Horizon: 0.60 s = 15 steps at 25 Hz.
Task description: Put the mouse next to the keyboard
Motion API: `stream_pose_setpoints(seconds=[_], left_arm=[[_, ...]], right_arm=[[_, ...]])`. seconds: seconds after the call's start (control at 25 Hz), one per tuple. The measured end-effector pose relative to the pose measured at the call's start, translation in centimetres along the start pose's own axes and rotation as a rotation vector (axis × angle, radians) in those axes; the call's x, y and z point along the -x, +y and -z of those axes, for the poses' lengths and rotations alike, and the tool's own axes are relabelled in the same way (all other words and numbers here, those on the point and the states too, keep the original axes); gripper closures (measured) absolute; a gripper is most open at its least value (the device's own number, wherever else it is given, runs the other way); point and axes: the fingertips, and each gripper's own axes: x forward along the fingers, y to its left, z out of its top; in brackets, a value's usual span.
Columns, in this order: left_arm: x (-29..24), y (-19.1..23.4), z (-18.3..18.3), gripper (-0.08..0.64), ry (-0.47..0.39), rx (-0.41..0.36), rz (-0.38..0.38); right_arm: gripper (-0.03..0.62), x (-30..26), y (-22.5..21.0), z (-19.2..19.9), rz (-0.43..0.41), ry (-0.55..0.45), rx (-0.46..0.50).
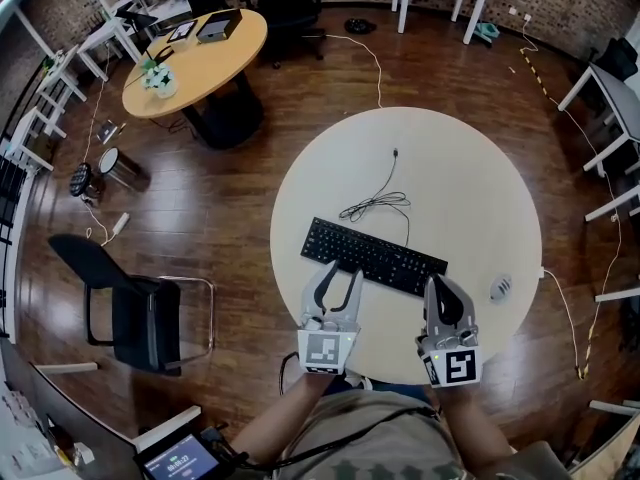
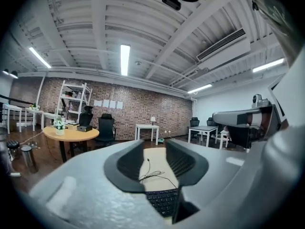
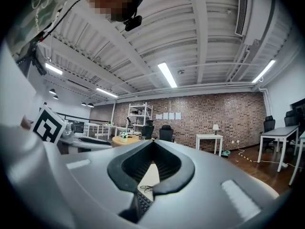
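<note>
The left tongs [image 1: 342, 271] stand apart with nothing between them and the right tongs [image 1: 441, 288] are closed and empty, both held level and side by side over the table's [image 1: 480, 178] near edge, pointing at the keyboard [image 1: 373, 256] — the mouse [image 1: 501, 288] lies near its right end, untouched.

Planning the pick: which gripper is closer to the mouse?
The right gripper: the mouse lies just to its right near the table rim. The left gripper hovers near the keyboard's left end, farther away.
</note>
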Motion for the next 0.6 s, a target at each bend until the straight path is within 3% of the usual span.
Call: stream_pose_setpoints(seconds=[0.08, 0.6], left_arm=[[0.0, 0.0, 1.0, 0.559, 0.019, -0.007, 0.011], [0.7, 0.3, -0.6, 0.558, -0.019, -0.042, 0.066]], right_arm=[[0.588, 0.3, -0.5, 0.3, 0.028, 0.009, 0.000], [0.588, 0.6, -0.2, -0.2, 0.066, -0.003, 0.003]])
